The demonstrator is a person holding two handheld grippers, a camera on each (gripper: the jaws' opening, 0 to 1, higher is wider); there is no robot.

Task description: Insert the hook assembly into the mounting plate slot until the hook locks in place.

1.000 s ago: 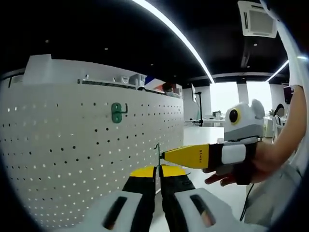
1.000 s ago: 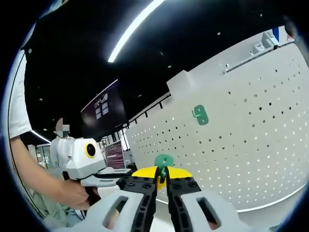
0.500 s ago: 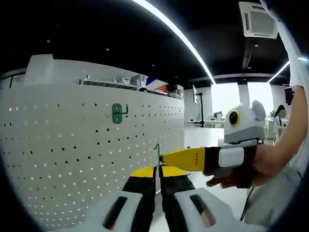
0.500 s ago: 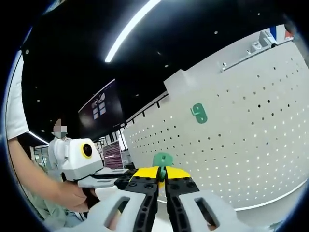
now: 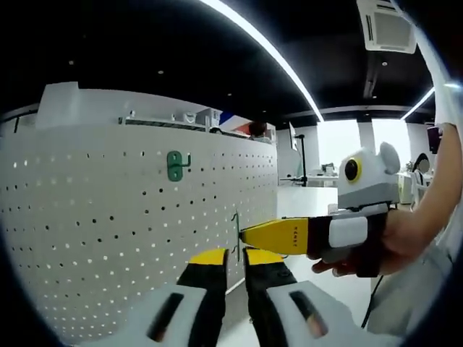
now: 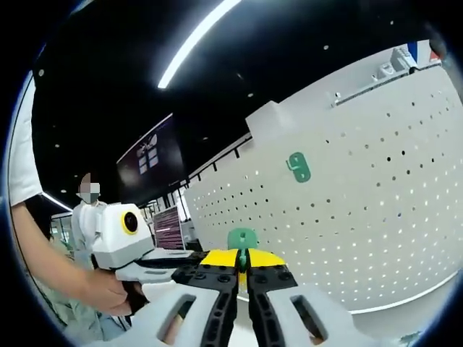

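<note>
Between our right gripper's (image 6: pixel 242 262) pinching jaws sits the green hook assembly (image 6: pixel 242 238), small, stiff and light, best held by its base, while our left gripper (image 5: pixel 236 254) parts slightly, pegboard (image 5: pixel 108 238) at nine o'clock.

Pegboard (image 5: pixel 108 238): white w/ punched holes, looks like painted sheet metal, matt-satin, smooth. Mounted hook (image 5: pixel 174 165): green plastic plate, dull, w/ thin dark wire prong. Held hook (image 6: pixel 242 238): same green plastic. Right gripper (image 6: pixel 242 262): black ribbed plastic jaws, yellow tips; shells smooth white plastic, slight sheen. Left gripper (image 5: pixel 236 259): same finish.
</note>
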